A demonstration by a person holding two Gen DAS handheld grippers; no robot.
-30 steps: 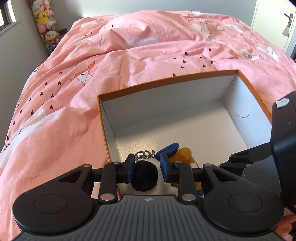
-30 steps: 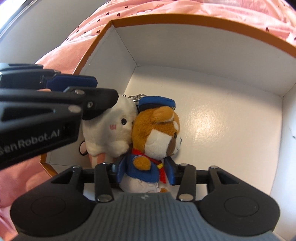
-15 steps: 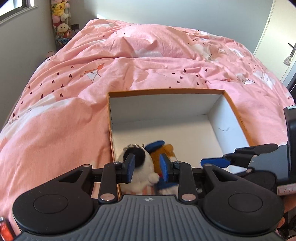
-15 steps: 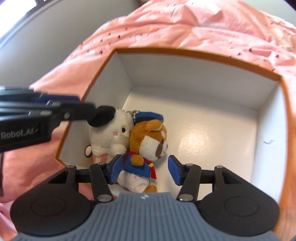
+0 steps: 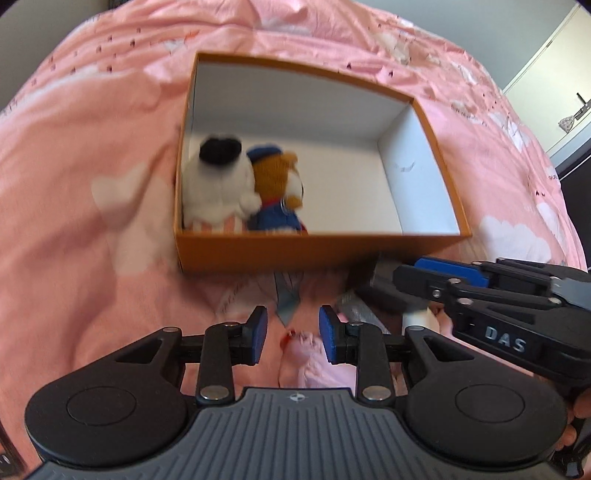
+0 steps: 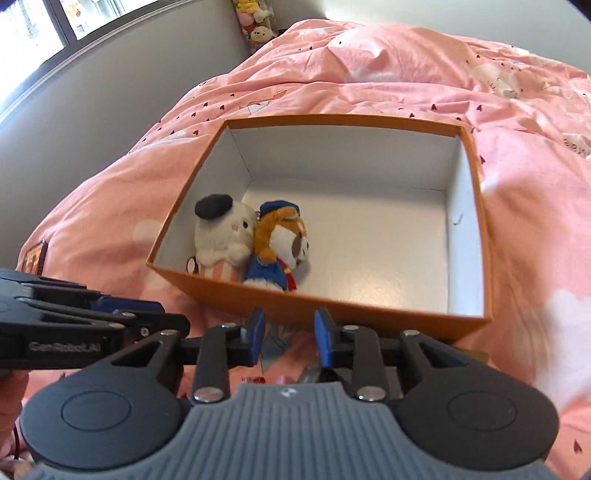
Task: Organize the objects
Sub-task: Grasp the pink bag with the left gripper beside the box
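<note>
An orange box [image 5: 317,249] [image 6: 332,312] with a white inside lies on the pink bed. In its near left corner a white plush with a black beret [image 5: 218,188] [image 6: 221,232] leans against a brown bear plush in a blue cap and coat [image 5: 277,192] [image 6: 280,247]. My left gripper [image 5: 293,330] is open and empty, outside the box in front of its near wall. My right gripper [image 6: 290,338] is open and empty, also in front of the near wall. It shows from the side in the left wrist view [image 5: 443,273].
The pink duvet [image 6: 369,66] covers the bed all around the box. Small items, partly hidden, lie on the duvet under the grippers [image 5: 295,339]. A grey wall and stacked soft toys [image 6: 256,22] are at the far left. A door [image 5: 565,74] is at the far right.
Both grippers let go of the plush toys, opened, and drew back up and out of the box. The two toys stay side by side in the near left corner.
</note>
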